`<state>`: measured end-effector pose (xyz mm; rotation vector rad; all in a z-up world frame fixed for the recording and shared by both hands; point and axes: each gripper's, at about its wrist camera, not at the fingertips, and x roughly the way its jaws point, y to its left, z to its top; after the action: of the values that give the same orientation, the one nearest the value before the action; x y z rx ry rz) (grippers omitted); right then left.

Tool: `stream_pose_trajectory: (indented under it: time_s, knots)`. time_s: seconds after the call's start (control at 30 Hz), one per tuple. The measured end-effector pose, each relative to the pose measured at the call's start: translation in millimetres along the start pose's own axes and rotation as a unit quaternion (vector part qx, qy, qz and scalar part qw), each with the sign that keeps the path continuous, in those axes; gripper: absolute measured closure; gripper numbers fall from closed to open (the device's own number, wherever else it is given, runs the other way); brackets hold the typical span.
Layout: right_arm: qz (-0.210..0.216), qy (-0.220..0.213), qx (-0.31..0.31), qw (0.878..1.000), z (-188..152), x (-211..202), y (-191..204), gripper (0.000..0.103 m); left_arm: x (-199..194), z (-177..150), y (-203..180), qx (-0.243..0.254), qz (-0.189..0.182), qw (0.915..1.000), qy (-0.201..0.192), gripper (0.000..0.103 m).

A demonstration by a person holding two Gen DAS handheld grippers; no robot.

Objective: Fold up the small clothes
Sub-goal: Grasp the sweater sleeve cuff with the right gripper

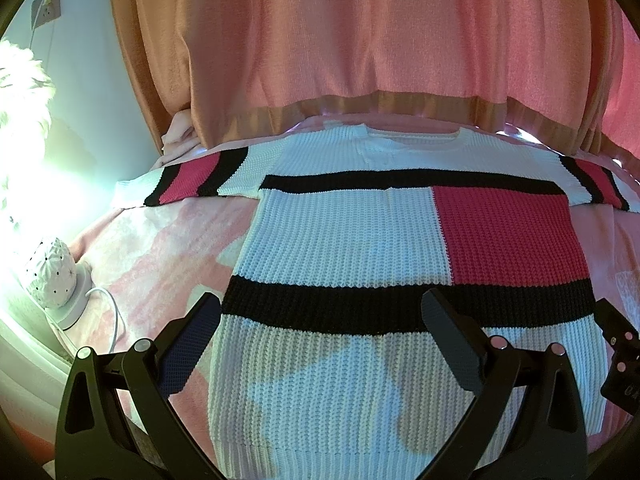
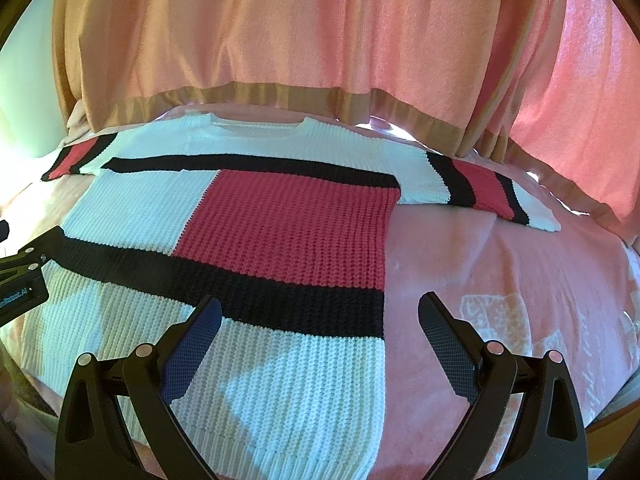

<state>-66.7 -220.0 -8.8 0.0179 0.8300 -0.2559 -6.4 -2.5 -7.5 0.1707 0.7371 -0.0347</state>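
A knit sweater (image 1: 340, 240), white with black bands and a red block, lies flat and spread out on a pink blanket (image 1: 152, 248), both sleeves out to the sides. It also shows in the right wrist view (image 2: 280, 224). My left gripper (image 1: 324, 312) is open and empty, hovering over the sweater's lower left part near the hem. My right gripper (image 2: 320, 316) is open and empty over the sweater's lower right part, straddling its right side edge. The right gripper's body shows at the right edge of the left wrist view (image 1: 618, 356).
Pink and tan curtains (image 1: 360, 48) hang behind the sweater's collar. A white dotted lamp (image 1: 52, 276) with a white cable stands at the blanket's left edge. A wall socket (image 1: 46, 8) is at the upper left. Bare pink blanket (image 2: 500, 272) lies right of the sweater.
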Motion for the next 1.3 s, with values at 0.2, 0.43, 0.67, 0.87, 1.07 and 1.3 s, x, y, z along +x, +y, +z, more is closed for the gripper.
stream_pose_trajectory:
  time_s: [0.2,0.43,0.67,0.87,1.07,1.3]
  knots:
    - [-0.005,-0.018,0.004,1.0,30,0,-28,0.007,4,22,-6,-0.011,-0.025,0.9996,0.011,0.005]
    - [-0.06,0.001,0.11,0.992,110,45,-191,0.007,-8,82,-51,0.065,-0.026,0.9961,-0.053,0.005]
    - [-0.112,0.071,0.299,0.945,98,157,-365,0.021,29,94,-76,0.052,-0.029,0.9969,-0.051,0.005]
    - [-0.109,0.107,0.398,0.905,57,229,-434,0.036,68,94,-76,0.032,-0.048,0.9983,0.009,0.005]
    - [-0.079,0.067,0.409,0.907,67,244,-447,0.096,78,103,-71,0.009,-0.062,0.9978,0.019,0.005]
    - [-0.004,-0.06,0.338,0.939,158,181,-384,0.098,68,110,-63,0.0,-0.066,0.9978,-0.004,0.005]
